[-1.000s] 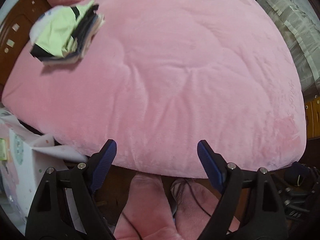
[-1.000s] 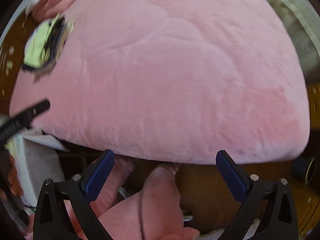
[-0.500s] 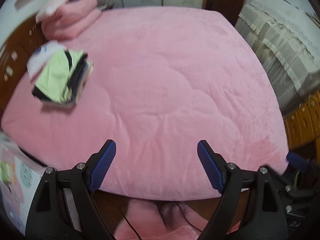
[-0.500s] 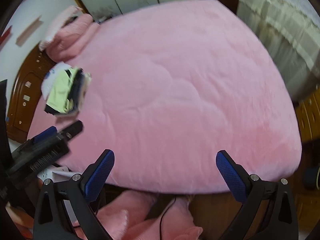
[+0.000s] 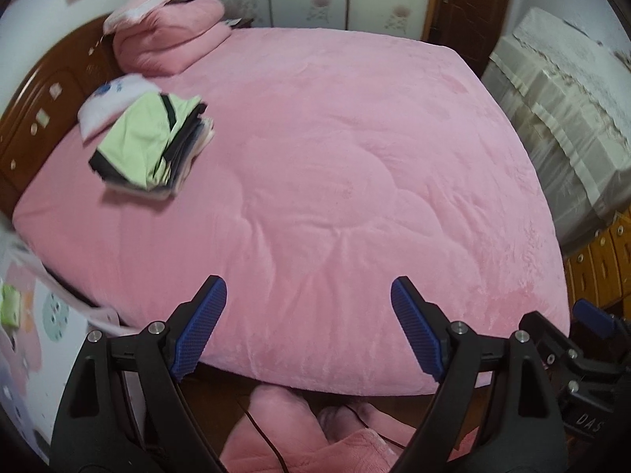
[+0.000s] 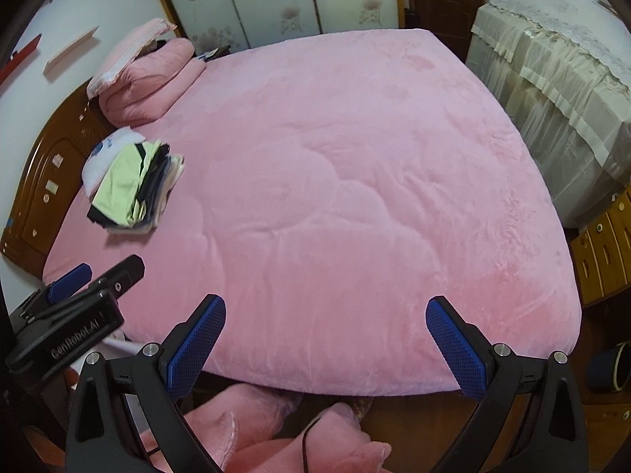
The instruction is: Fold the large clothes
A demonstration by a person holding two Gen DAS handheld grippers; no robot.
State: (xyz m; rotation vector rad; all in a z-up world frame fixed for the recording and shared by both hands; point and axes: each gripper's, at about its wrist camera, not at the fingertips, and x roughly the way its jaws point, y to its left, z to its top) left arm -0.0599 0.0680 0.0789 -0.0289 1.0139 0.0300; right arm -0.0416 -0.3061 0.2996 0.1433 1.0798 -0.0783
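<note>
A stack of folded clothes (image 5: pixel 150 146), light green on top with dark and pale layers beneath, lies on the left side of the pink bed (image 5: pixel 355 165). It also shows in the right wrist view (image 6: pixel 132 185). My left gripper (image 5: pixel 307 331) is open and empty, held over the bed's near edge. My right gripper (image 6: pixel 325 343) is open and empty, also over the near edge of the bed (image 6: pixel 355 181). The left gripper's body (image 6: pixel 71 315) shows at the left of the right wrist view.
A folded pink quilt (image 5: pixel 169 35) and a white pillow (image 5: pixel 110 98) lie at the wooden headboard (image 5: pixel 43 94). A cloth-covered cabinet (image 6: pixel 552 79) stands right of the bed. Wooden drawers (image 6: pixel 603 252) are beside it. Pink slippered feet (image 6: pixel 252 425) stand below the edge.
Both grippers have tilted up and risen, so the views now take in the whole bed and the far wall. Both have stayed open and empty.
</note>
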